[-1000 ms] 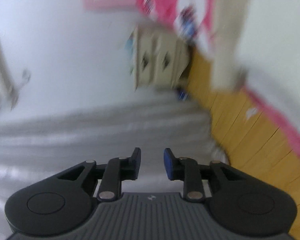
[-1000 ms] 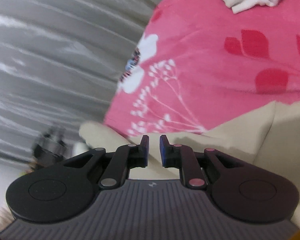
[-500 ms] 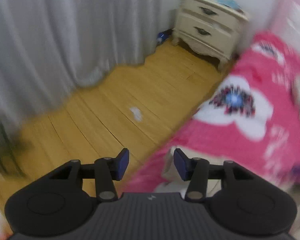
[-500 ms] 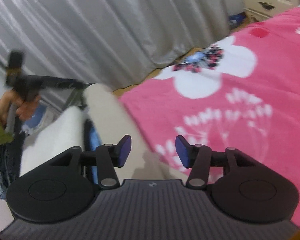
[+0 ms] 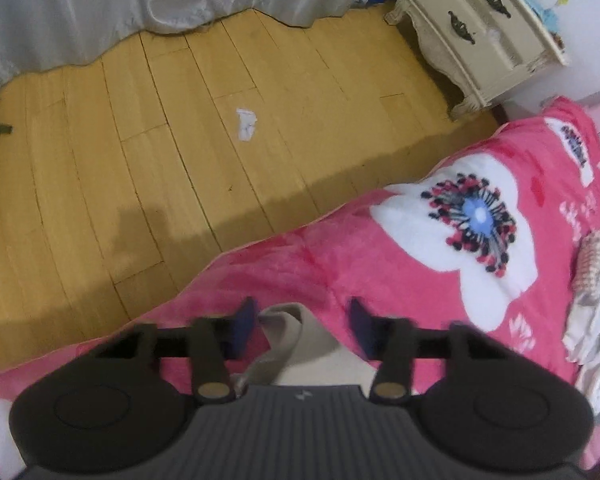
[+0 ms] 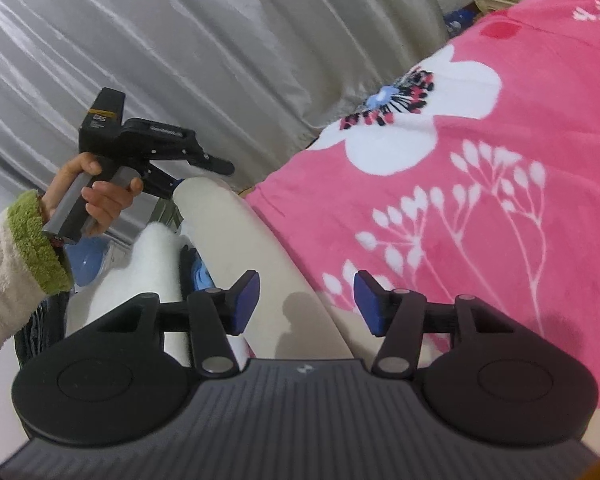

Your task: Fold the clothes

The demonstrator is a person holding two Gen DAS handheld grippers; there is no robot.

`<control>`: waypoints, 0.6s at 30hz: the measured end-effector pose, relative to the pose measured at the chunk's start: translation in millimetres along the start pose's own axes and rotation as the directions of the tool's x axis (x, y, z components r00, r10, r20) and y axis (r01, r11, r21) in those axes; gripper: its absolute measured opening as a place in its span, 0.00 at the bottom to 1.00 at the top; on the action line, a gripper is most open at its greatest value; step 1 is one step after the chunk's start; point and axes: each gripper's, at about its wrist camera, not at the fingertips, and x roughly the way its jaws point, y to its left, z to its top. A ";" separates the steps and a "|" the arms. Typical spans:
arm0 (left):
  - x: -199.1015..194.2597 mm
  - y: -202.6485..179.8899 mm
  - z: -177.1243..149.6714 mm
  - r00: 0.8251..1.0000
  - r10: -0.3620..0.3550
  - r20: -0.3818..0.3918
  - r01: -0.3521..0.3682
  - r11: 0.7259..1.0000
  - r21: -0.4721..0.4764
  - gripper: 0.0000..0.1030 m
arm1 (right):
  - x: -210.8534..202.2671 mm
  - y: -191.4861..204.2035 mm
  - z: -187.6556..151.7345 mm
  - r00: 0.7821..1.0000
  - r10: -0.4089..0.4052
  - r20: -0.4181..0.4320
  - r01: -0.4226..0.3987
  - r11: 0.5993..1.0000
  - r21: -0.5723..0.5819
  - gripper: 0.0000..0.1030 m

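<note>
Blanket (image 5: 380, 264): plush pink fleece, matt, printed white flowers. Beige garment (image 6: 260, 264): smooth, matt cloth. Floor (image 5: 180, 160): yellow wood planks, low sheen. Curtain (image 6: 180, 40): grey satin, glossy folds. Nightstand (image 5: 484, 28): cream painted wood, dark metal handles. Sleeve (image 6: 4, 264): fuzzy white cloth, green cuff.

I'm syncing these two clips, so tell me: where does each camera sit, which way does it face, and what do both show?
Left wrist: on the left tool, jaws closing over a beige cloth garment, facing down at yellow plank floor.
Right wrist: on the right tool, open, facing along the bed edge toward grey curtain; a hand in a green-cuffed sleeve shows.
Shared: pink flowered blanket, garment, cream nightstand.
</note>
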 end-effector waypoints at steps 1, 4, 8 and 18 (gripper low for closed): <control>-4.3 -6.0 -5.1 1.000 0.008 0.028 -0.009 1.000 0.030 0.15 | -2.2 -0.9 -0.4 1.000 -0.002 0.006 0.002 1.000 0.001 0.50; -24.8 -20.4 -22.2 0.995 0.002 0.105 -0.013 0.995 0.102 0.10 | -11.3 -3.6 1.0 0.999 -0.003 0.041 0.003 1.000 0.002 0.50; -82.2 -31.0 -61.7 0.958 -0.140 0.250 0.079 0.967 0.240 0.09 | -23.1 -4.7 6.1 0.996 0.006 0.090 -0.004 1.000 -0.021 0.50; -200.1 -45.0 -165.1 0.732 -0.574 0.367 0.300 0.755 0.583 0.09 | -20.2 18.5 21.3 0.986 0.149 0.077 -0.120 0.947 -0.298 0.66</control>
